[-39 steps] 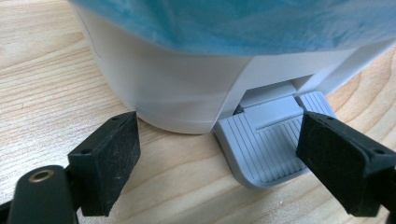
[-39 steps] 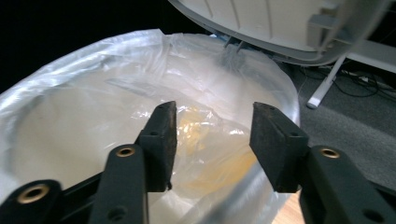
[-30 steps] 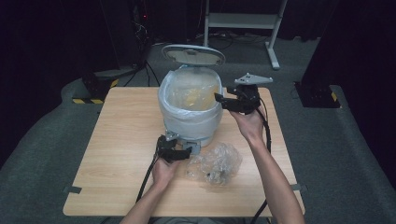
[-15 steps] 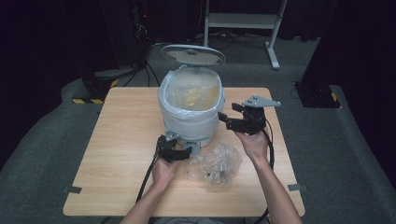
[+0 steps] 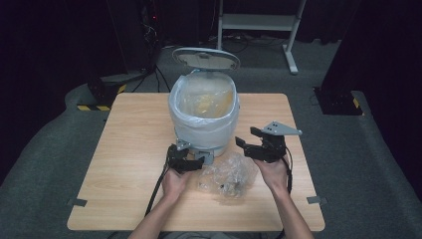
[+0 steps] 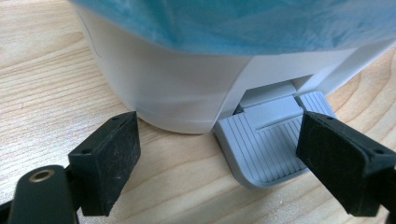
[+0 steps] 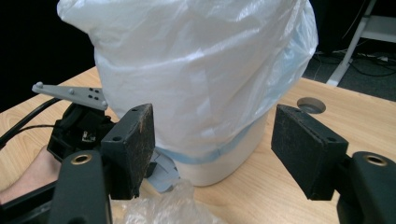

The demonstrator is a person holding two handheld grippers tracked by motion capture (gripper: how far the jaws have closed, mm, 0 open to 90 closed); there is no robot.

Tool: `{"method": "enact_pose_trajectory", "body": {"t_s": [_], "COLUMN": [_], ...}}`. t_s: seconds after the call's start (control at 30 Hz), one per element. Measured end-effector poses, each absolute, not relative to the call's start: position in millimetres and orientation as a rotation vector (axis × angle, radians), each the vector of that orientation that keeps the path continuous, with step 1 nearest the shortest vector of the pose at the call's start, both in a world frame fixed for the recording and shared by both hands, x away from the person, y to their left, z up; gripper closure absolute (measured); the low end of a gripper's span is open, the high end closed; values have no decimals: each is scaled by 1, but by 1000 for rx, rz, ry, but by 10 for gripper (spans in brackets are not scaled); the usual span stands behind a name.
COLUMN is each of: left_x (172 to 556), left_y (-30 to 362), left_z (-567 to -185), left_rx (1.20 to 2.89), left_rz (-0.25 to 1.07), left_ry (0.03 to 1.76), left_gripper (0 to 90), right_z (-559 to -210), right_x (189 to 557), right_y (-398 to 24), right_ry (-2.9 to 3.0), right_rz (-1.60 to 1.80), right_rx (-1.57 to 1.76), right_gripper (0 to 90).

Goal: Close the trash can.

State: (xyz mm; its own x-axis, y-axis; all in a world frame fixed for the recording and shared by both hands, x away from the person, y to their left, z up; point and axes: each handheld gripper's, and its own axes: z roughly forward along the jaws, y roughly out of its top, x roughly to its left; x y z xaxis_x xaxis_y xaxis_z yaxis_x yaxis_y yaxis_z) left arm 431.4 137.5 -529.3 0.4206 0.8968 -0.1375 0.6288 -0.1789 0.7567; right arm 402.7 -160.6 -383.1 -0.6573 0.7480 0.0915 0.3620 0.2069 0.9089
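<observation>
A white pedal bin [image 5: 204,130] with a white liner [image 5: 183,105] stands mid-table, its lid [image 5: 205,58] raised. My left gripper [image 5: 191,163] rests on the table at the bin's front, open. In the left gripper view its jaws [image 6: 215,163] straddle the grey pedal [image 6: 268,144], the right-hand one over the pedal's edge. My right gripper [image 5: 248,138] hovers to the right of the bin, open. Its jaws have just been opening, with nothing between them. In the right gripper view it [image 7: 212,149] faces the lined bin [image 7: 196,79]. A crumpled clear plastic bag [image 5: 229,174] lies between the hands.
The wooden table [image 5: 129,149] has bare surface at left and a cable hole [image 7: 310,105] near the bin. A white metal stand [image 5: 259,22] and dark equipment sit on the floor behind the table.
My right gripper has come off the bin's rim, moving down and toward the near right, and its jaws stand wider. The left gripper has stayed at the pedal.
</observation>
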Motion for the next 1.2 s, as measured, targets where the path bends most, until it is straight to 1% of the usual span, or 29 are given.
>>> {"method": "enact_pose_trajectory", "body": {"t_s": [0.4,0.73,0.97,1.2], "left_x": [431,431,431,431], "left_y": [137,137,137,138], "left_z": [-529,-529,-529,-529], "left_rx": [1903,1902,1902,1904], "left_rz": [439,439,440,446], "left_ry": [1297,1298,1298,1298], "left_gripper": [136,136,137,137], "right_z": [-407,-434,-445,-456], "right_x": [374,356,349,344], "right_y": [-160,-153,-152,-147], "right_ry": [2158,2205,2203,2227], "right_rz": [1414,1345,1336,1305], "right_rx": [1033,1070,1095,1069], "right_gripper": [278,225,199,193]}}
